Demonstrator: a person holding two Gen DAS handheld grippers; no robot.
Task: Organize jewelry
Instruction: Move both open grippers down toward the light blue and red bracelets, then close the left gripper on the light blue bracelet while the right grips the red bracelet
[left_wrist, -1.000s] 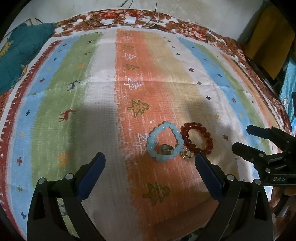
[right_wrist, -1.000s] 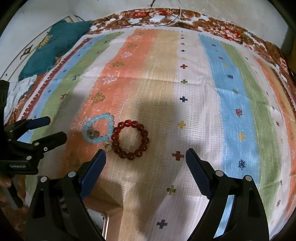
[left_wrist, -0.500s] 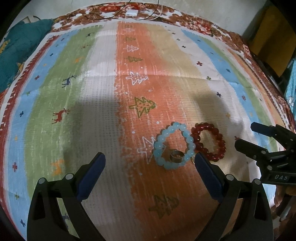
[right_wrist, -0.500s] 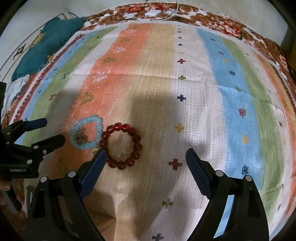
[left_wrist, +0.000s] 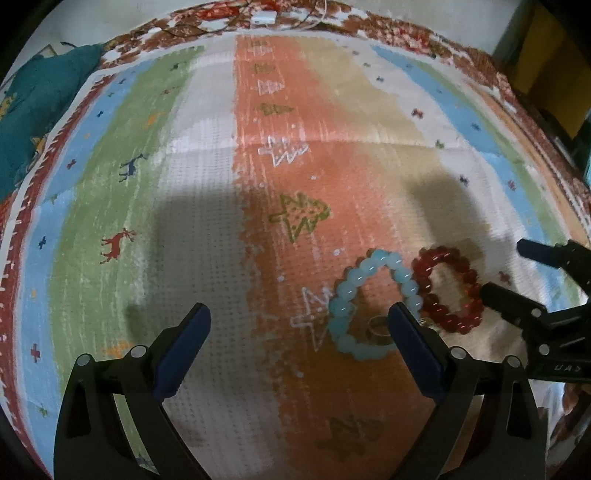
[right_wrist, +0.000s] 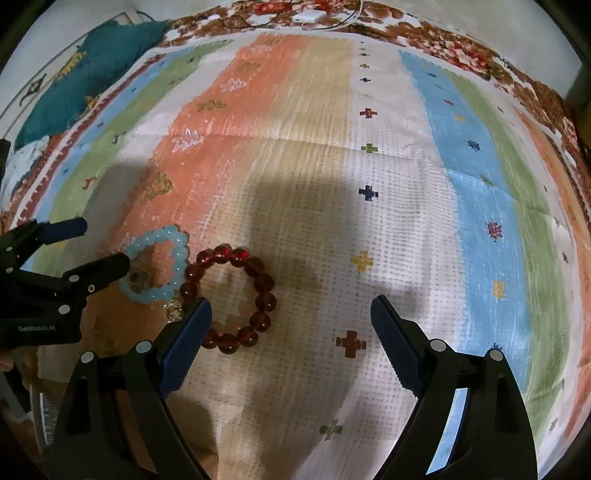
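A light blue bead bracelet (left_wrist: 352, 295) lies on the striped cloth with a metal ring (left_wrist: 377, 326) inside its loop. It also shows in the right wrist view (right_wrist: 159, 266), ring (right_wrist: 138, 277) inside. A dark red bead bracelet (left_wrist: 447, 290) (right_wrist: 231, 295) lies touching it on the right. A small gold ring (right_wrist: 173, 309) sits by both. My left gripper (left_wrist: 299, 332) is open and empty, its right finger over the blue bracelet's edge. My right gripper (right_wrist: 291, 325) is open and empty, its left finger over the red bracelet's edge.
The striped patterned cloth (left_wrist: 207, 206) covers the whole surface. A teal cloth (left_wrist: 33, 110) lies at the far left. A white adapter with cables (right_wrist: 308, 15) sits at the far edge. Dark and yellow furniture (left_wrist: 550, 62) stands beyond the right edge.
Both grippers have moved in toward the jewelry; the bracelets now sit at the inner fingertips. Nothing was taken hold of and the jewelry has not moved.
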